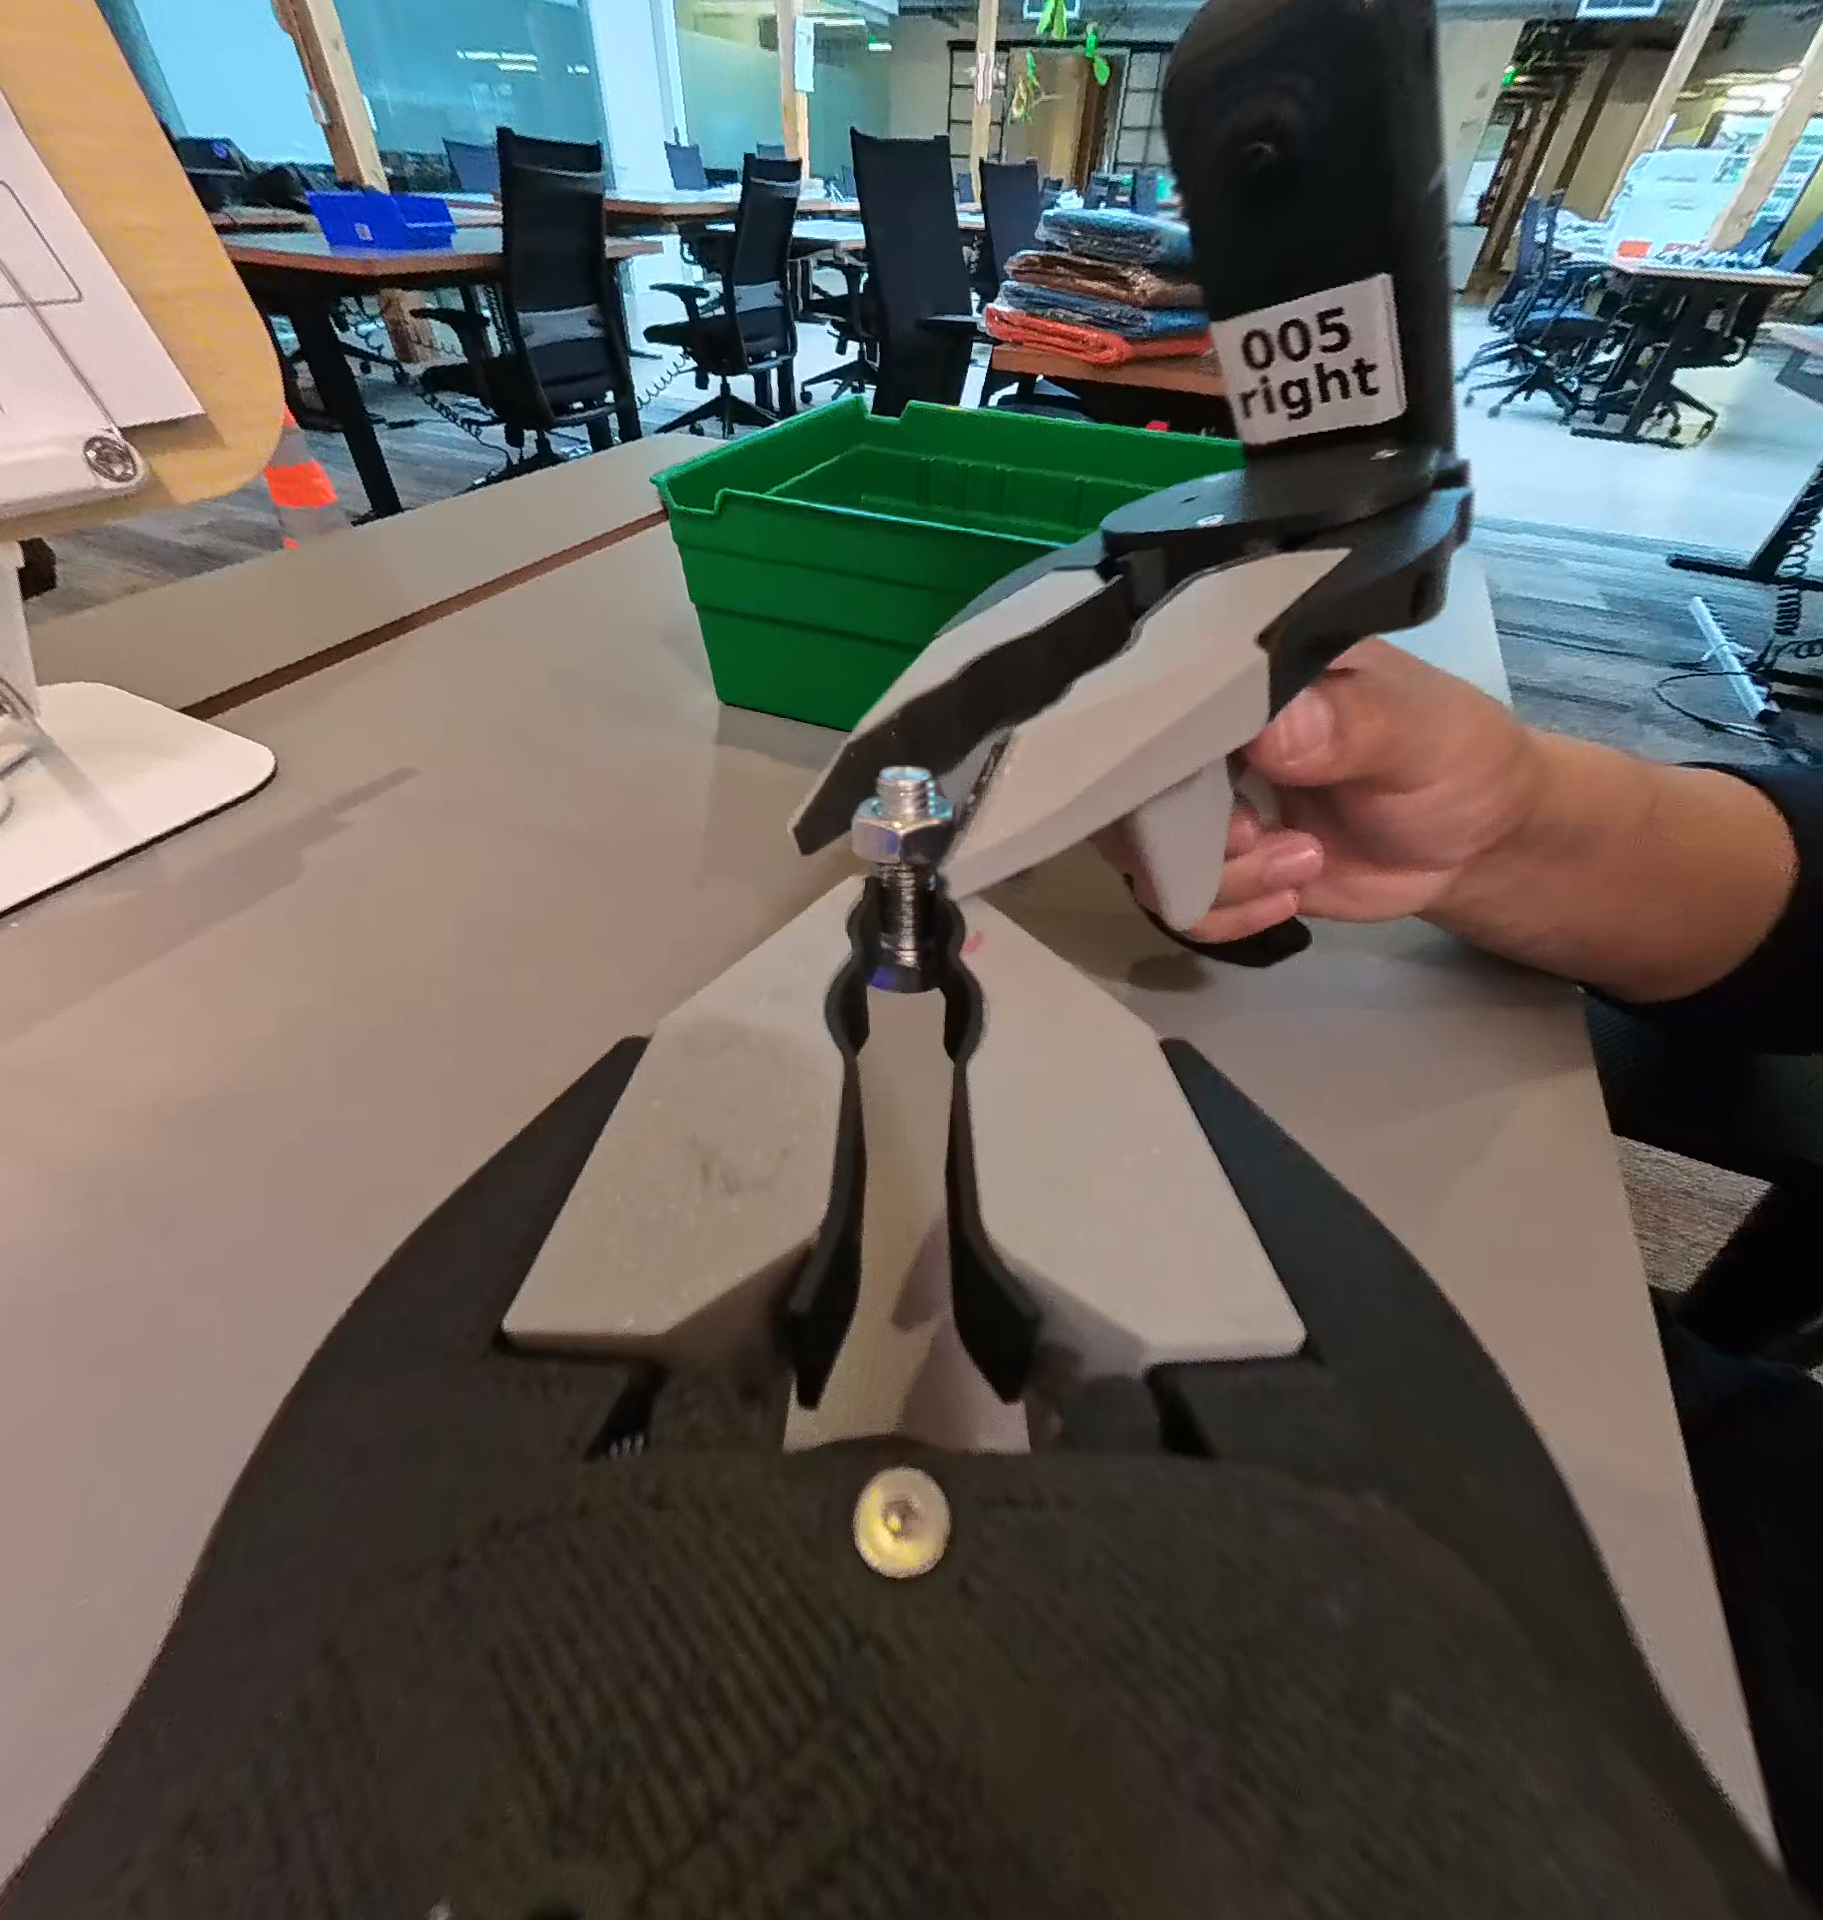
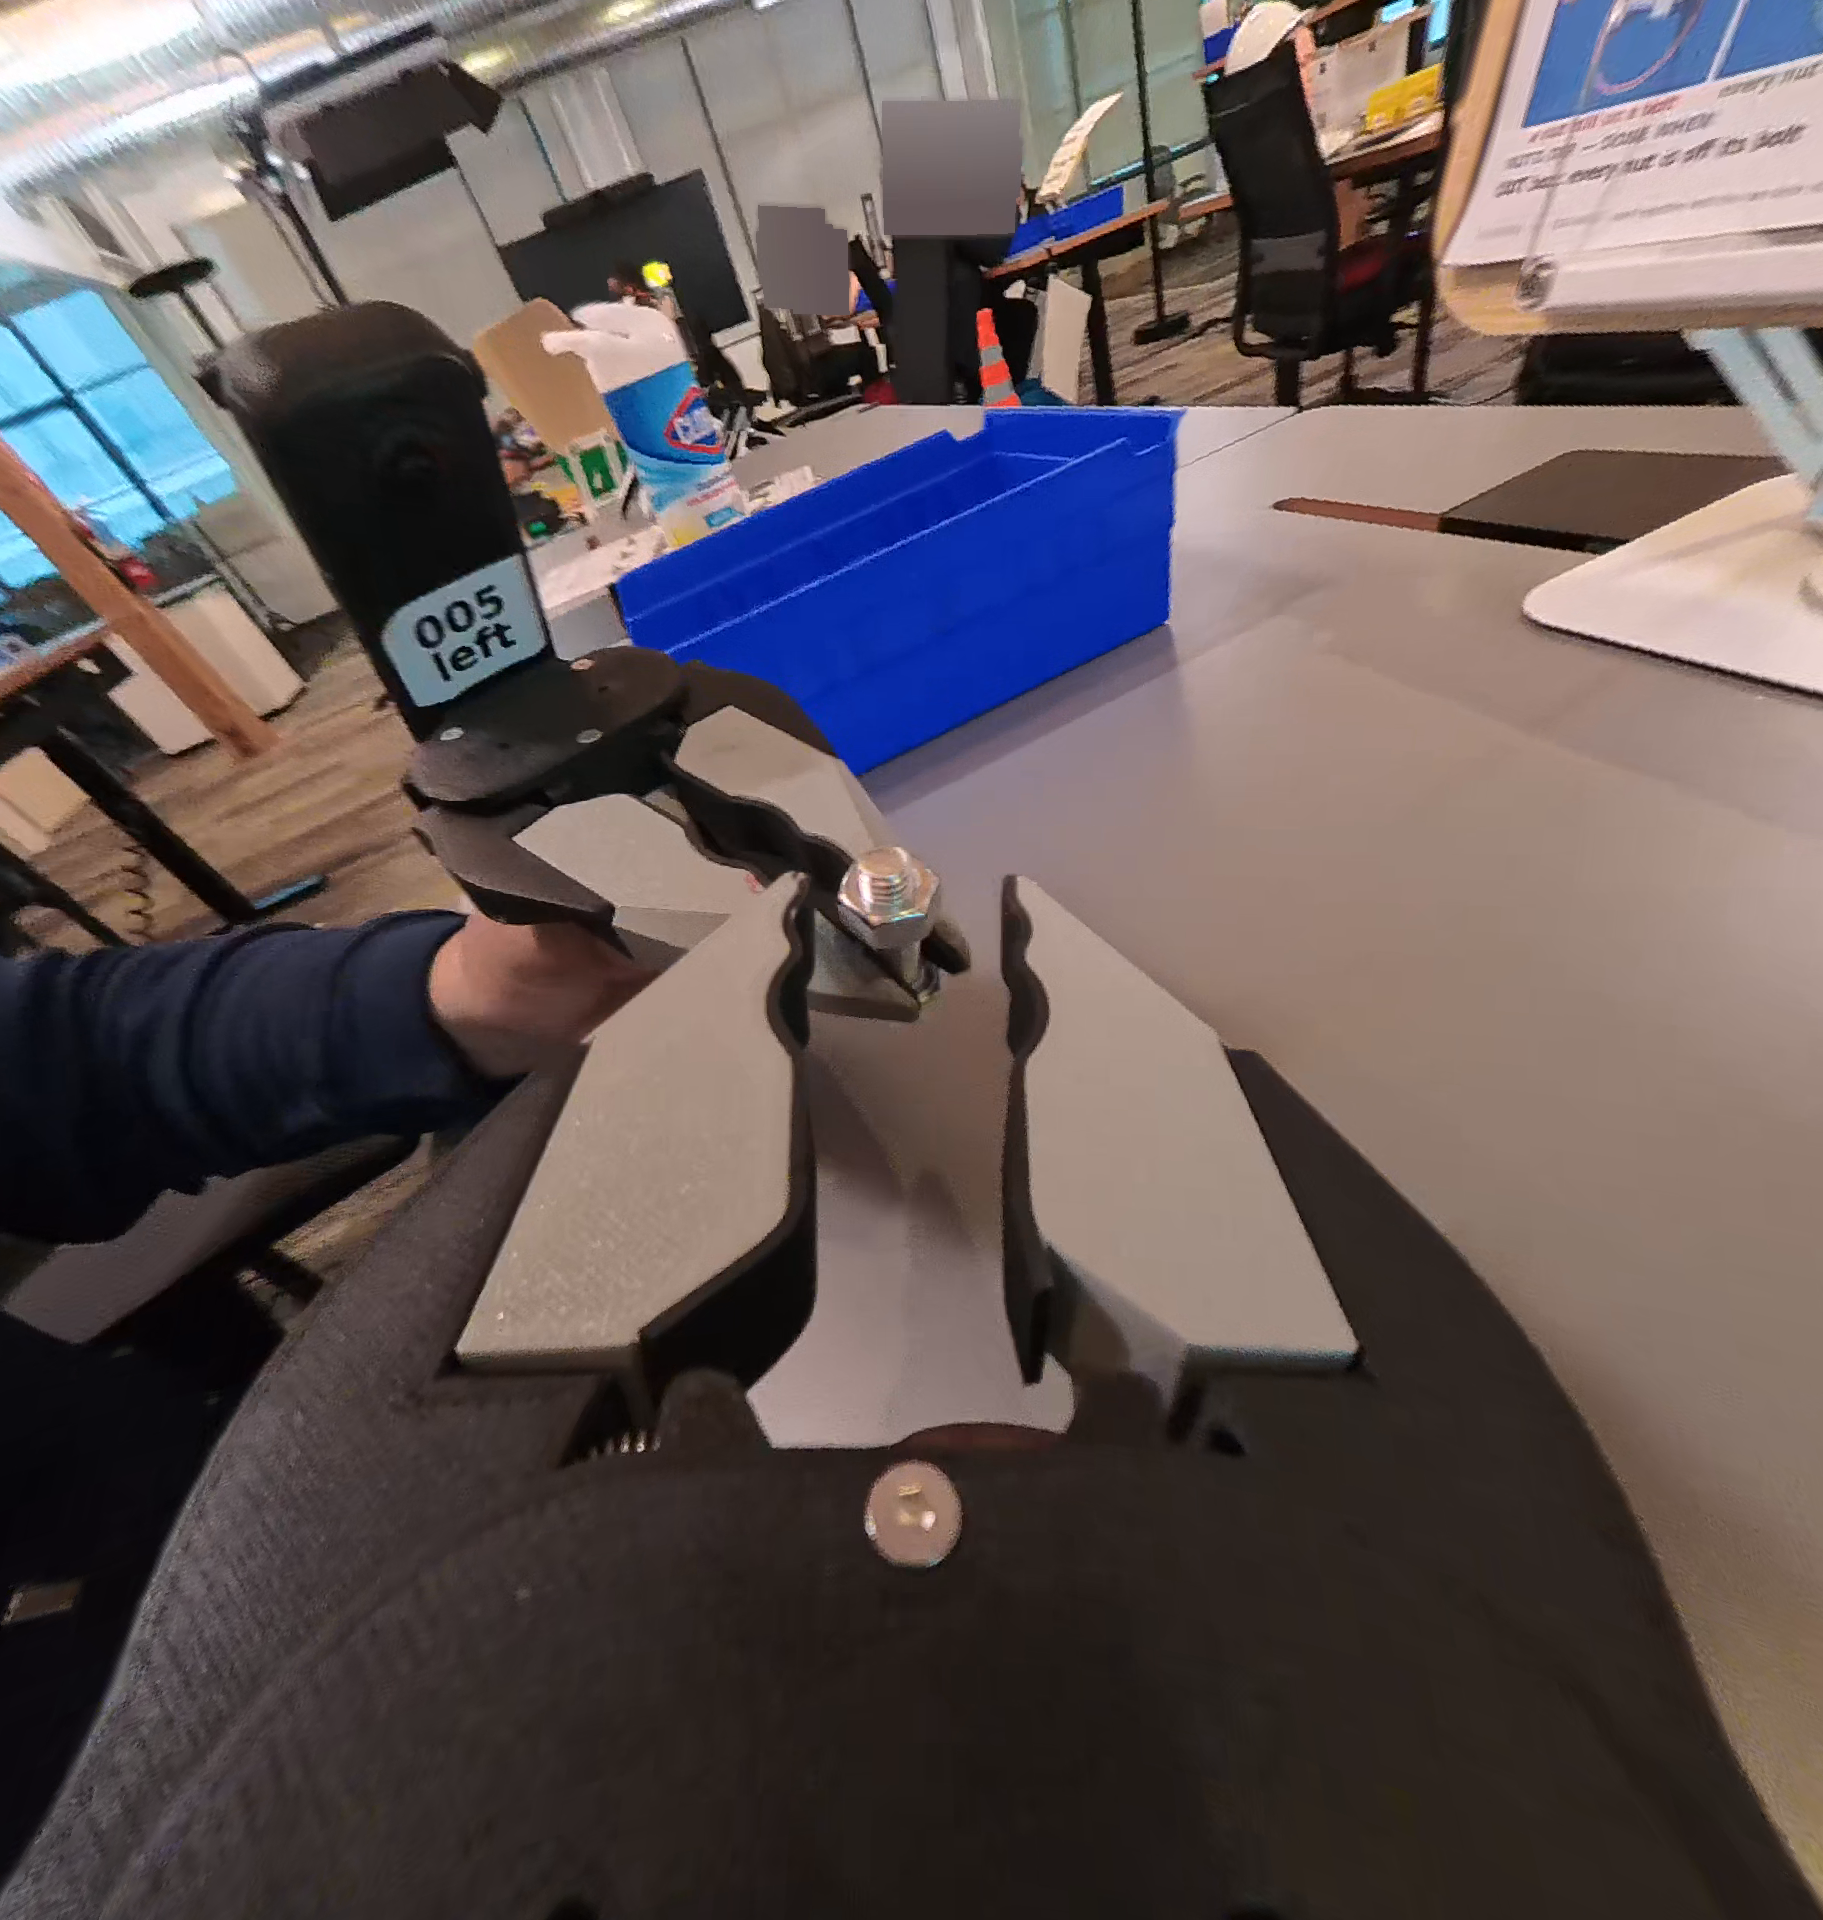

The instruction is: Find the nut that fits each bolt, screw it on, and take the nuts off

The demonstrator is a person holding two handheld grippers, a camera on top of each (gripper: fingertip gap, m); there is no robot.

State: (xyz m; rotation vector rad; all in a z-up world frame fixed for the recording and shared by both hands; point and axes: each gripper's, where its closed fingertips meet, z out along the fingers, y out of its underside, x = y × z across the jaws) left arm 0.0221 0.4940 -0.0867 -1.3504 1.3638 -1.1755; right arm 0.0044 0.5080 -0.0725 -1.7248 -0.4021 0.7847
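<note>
My left gripper (image 1: 905, 940) is shut on the lower shaft of a silver bolt (image 1: 903, 914) and holds it upright above the grey table (image 1: 471, 935). A silver hex nut (image 1: 899, 828) sits threaded near the bolt's top, with a little thread showing above it. My right gripper (image 2: 902, 904) is open, its two fingers on either side of the nut (image 2: 886, 902), the left finger close to it and the right finger apart. The right gripper (image 1: 881, 857) comes in from the right in the left wrist view. The left gripper (image 2: 917, 961) shows below the nut in the right wrist view.
A green bin (image 1: 834, 582) stands on the table behind the bolt. A blue bin (image 2: 907, 613) stands farther back in the right wrist view. A white stand base (image 1: 107, 790) holding a sheet is at the left. A person's hand (image 1: 1385, 790) holds the right gripper. My two grippers' fingertips are within a few centimetres of each other.
</note>
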